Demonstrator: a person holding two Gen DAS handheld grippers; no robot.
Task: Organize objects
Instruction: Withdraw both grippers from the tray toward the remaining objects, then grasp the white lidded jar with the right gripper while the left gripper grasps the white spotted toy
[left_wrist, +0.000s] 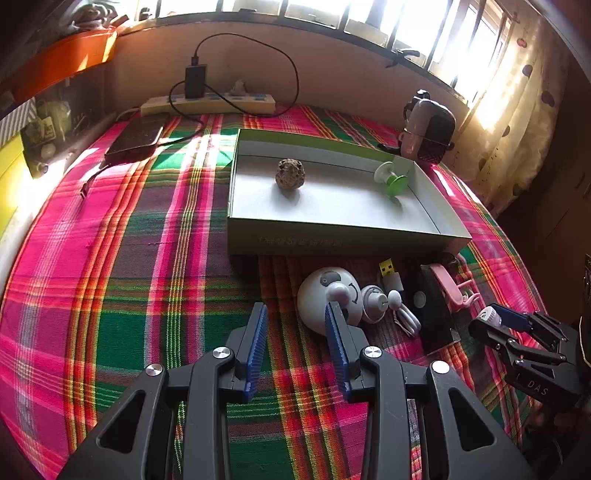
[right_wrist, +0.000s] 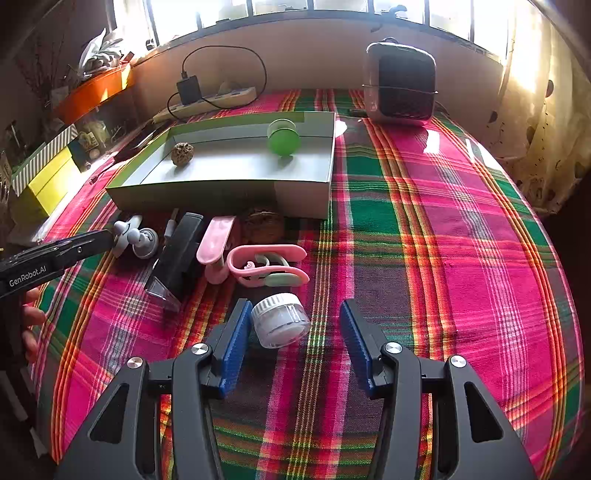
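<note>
A shallow grey-green box (left_wrist: 332, 236) lies on the plaid cloth, with a brown nut-like lump (left_wrist: 290, 174) and a green spool (left_wrist: 392, 178) inside it. In front of the box lie a white round toy (left_wrist: 325, 295), a black device (right_wrist: 181, 251) and pink clips (right_wrist: 267, 264). My left gripper (left_wrist: 297, 317) is open over the cloth, its right finger beside the white toy. A small clear jar with a white lid (right_wrist: 280, 321) lies on its side between the fingers of my right gripper (right_wrist: 294, 303). That gripper is open; the jar rests against the left pad (right_wrist: 236, 336) only.
At the back stand a power strip (left_wrist: 207, 103) with a charger and cable, a phone (left_wrist: 136, 138) and a small heater (right_wrist: 400, 83). A brown nut (right_wrist: 262, 225) and a white cable (left_wrist: 402, 314) lie among the clutter. Plaid cloth stretches to the right (right_wrist: 461, 258).
</note>
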